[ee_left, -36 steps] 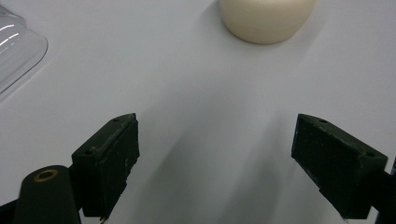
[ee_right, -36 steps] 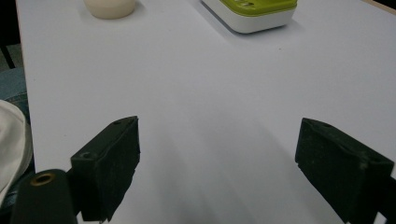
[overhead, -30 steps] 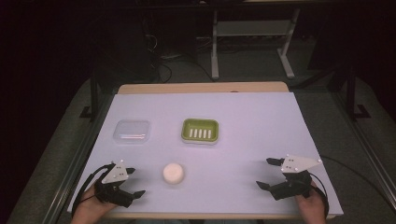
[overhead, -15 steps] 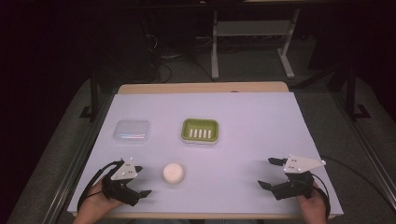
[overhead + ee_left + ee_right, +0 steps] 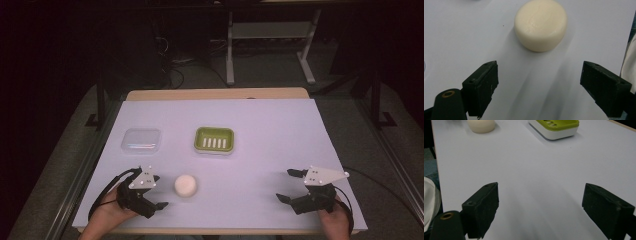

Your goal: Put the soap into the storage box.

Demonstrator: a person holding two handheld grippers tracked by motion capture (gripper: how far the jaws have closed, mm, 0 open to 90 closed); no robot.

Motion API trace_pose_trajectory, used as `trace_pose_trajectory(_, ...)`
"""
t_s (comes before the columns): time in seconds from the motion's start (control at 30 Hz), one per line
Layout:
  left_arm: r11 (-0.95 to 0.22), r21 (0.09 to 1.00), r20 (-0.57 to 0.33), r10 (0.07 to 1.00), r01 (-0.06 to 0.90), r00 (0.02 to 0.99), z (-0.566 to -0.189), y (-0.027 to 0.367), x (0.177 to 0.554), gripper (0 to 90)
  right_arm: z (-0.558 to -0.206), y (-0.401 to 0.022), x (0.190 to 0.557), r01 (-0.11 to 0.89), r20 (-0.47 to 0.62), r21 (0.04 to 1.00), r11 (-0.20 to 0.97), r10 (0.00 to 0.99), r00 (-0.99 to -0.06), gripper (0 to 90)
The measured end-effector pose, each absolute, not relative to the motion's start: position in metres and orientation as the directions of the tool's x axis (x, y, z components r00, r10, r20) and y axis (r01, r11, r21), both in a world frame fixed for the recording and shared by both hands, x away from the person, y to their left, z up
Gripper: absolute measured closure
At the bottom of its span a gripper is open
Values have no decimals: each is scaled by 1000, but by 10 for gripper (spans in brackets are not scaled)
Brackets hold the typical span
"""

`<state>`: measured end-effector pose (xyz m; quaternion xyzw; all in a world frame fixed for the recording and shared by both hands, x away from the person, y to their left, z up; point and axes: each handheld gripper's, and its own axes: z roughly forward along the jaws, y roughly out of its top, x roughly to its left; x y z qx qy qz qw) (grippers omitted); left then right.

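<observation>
White table (image 5: 260, 150) carried a round, cream, smooth-topped soap bar (image 5: 185, 185) just beyond the spread left claw (image 5: 155, 192); the right claw (image 5: 291, 185) gaped too, holding nothing.

Desk (image 5: 280, 125): pale lavender-white top, with a strip of bare wood (image 5: 215, 94) showing along the far edge. Floor (image 5: 260, 75): grey carpet, dim. Beyond the far edge, a white metal stand (image 5: 270, 37) with two legs and a low shelf. Dark cables (image 5: 175, 70) lie on the floor near the far left corner. Black frame legs (image 5: 100, 100) flank the desk. Room behind is dark; light falls mainly on the desk.
</observation>
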<state>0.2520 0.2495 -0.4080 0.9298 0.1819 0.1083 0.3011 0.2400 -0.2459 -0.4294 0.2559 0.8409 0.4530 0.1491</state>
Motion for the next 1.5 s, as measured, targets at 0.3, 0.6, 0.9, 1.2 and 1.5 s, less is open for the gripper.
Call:
trace_pose_trajectory(0.3, -758, 598, 95, 387, 258, 917, -404, 239, 257, 146, -429, -245, 240, 295, -17, 839, 458, 562, -827, 131)
trace_pose_trajectory(0.6, -774, 583, 95, 367, 247, 925, -402, 230, 261, 145, -429, -245, 240, 294, -16, 840, 456, 562, -827, 131)
trace_pose_trajectory(0.9, -792, 567, 100, 339, 227, 935, -400, 221, 264, 146, -429, -245, 239, 296, -15, 839, 457, 561, -827, 131)
trace_pose_trajectory(1.2, -804, 555, 96, 318, 215, 943, -401, 211, 268, 146, -429, -244, 240, 285, -22, 840, 462, 554, -833, 131)
trace_pose_trajectory(1.5, -810, 546, 92, 310, 212, 946, -402, 204, 271, 146, -429, -243, 239, 285, -19, 841, 461, 550, -835, 131)
